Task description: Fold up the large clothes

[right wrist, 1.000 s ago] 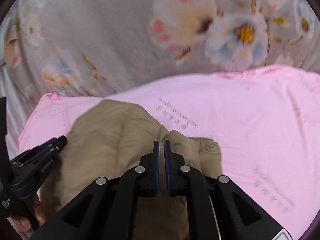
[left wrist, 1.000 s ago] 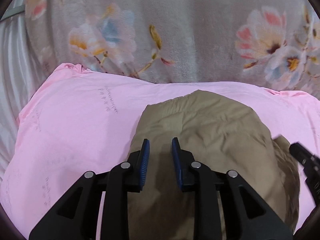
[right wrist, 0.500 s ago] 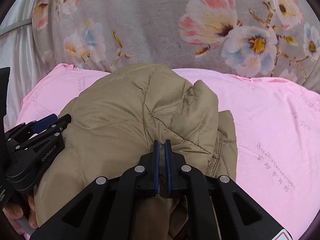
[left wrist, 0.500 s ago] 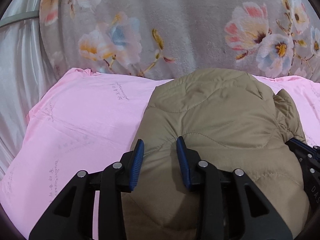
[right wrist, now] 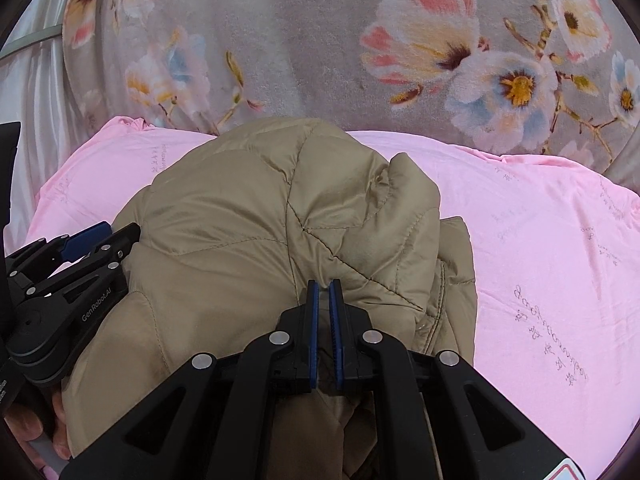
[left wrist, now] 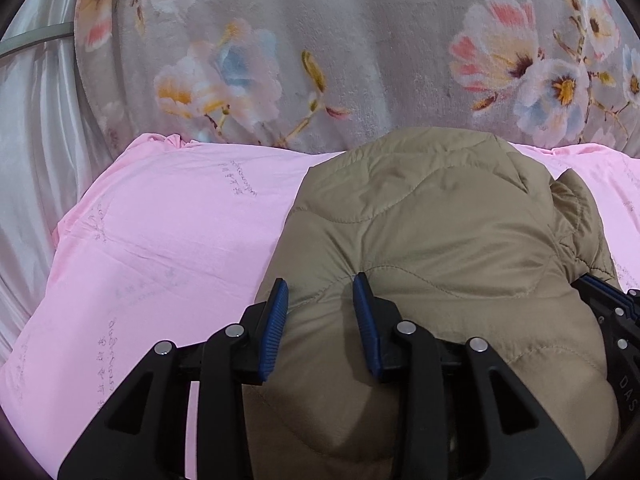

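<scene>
A tan quilted jacket [left wrist: 432,240] lies bunched and doubled over on a pink sheet [left wrist: 168,248]. My left gripper [left wrist: 321,282] rests low on its near left edge. The blue pads stand apart, and puffy fabric bulges between them without being squeezed. In the right wrist view the same jacket [right wrist: 260,216] fills the middle. My right gripper [right wrist: 324,286] is shut on a fold of the jacket at its near right side, and cloth hangs under the jaws. The left gripper [right wrist: 80,248] shows at the jacket's left edge, and the right gripper [left wrist: 608,308] shows at the far right of the left wrist view.
A grey plush blanket with a flower print [left wrist: 360,40] rises behind the pink sheet. White satin cloth [left wrist: 28,160] hangs at the left. A hand [right wrist: 28,428] grips the left tool's handle. Bare pink sheet [right wrist: 552,260] spreads right of the jacket.
Both grippers came forward and down, bringing the jacket's near part over onto itself. The jacket now looms larger and rests on the sheet. The left jaws widened, and the right stayed shut.
</scene>
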Tool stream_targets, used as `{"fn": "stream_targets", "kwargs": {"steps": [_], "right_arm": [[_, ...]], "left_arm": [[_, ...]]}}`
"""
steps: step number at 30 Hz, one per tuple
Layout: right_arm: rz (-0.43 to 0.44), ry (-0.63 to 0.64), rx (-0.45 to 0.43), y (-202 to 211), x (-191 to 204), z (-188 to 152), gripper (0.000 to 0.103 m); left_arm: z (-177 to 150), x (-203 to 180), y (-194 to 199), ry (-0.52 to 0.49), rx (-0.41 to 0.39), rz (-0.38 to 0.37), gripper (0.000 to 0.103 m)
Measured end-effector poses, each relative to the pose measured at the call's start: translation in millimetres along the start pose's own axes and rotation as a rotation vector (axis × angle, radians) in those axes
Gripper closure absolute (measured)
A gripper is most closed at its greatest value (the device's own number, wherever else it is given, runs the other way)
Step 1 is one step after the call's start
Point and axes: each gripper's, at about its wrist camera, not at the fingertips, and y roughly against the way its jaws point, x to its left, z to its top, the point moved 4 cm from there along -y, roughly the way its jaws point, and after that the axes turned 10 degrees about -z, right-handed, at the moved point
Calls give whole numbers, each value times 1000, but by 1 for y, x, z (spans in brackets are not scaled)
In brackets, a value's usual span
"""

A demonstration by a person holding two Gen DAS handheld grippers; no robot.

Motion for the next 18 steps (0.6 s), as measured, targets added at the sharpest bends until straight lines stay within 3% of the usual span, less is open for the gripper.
{"fn": "stream_targets", "kwargs": {"steps": [8,12,14,15,18], "right_arm": [[21,-20,6,-1,-3,0,95],[41,-113,-5,18,-26,12,96],[-14,-149,-24,19,-43,27,94],[-7,-174,11,9,-50,34,90],[56,-272,115,-28,-64,43,89]], "left_arm": [[1,-1,-1,-8,2,10,70],[0,14,12,61,-2,5,52],[-3,22,19,83,0,-9,47],[-6,25,20,85,-1,5,41],[-7,29,16,110,4,-1,40]]}}
